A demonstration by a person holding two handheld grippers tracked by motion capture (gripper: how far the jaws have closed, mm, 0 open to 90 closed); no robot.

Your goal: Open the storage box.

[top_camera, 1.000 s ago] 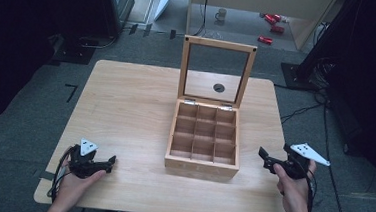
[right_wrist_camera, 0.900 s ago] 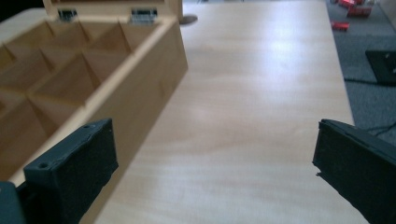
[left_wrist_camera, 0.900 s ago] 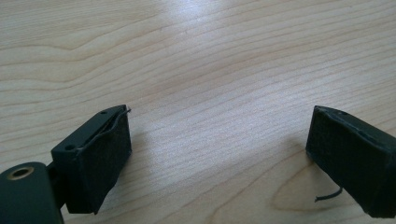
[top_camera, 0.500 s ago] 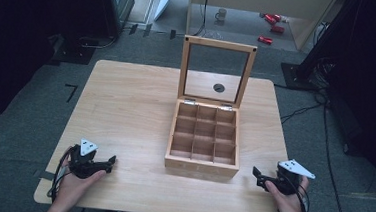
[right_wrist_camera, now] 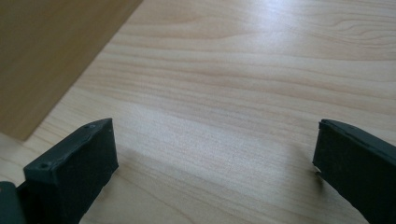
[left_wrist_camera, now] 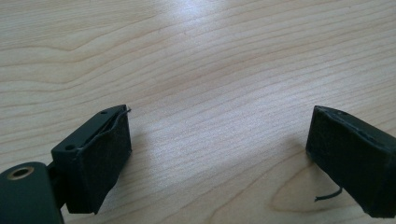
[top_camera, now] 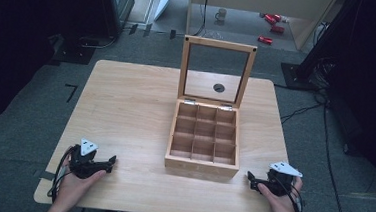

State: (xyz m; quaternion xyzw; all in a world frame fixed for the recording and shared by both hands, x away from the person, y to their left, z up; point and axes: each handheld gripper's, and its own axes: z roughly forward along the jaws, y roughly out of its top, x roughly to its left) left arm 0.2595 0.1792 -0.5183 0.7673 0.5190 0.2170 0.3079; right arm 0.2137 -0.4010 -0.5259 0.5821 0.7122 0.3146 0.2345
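One wooden compartment box stands on the bench, right of centre, with its single glass-paned lid raised upright on two hinges at the 12 o'clock edge. The interior is divided into nine compartments, three rows of three; none shows any contents. Two grippers rest near the bench's 6 o'clock edge, one in each hand. The left gripper lies at roughly 8 o'clock from the box, well apart from it, with its fingers spread wide over bare wood and nothing between them. The right gripper lies at roughly 4 o'clock from the box, just beside its front right corner, pointing toward 9 o'clock; its fingers are likewise spread wide and empty. In the right gripper view, one wall of the box appears at upper left, apart from the fingers. Each gripper carries one grey three-cornered plate.
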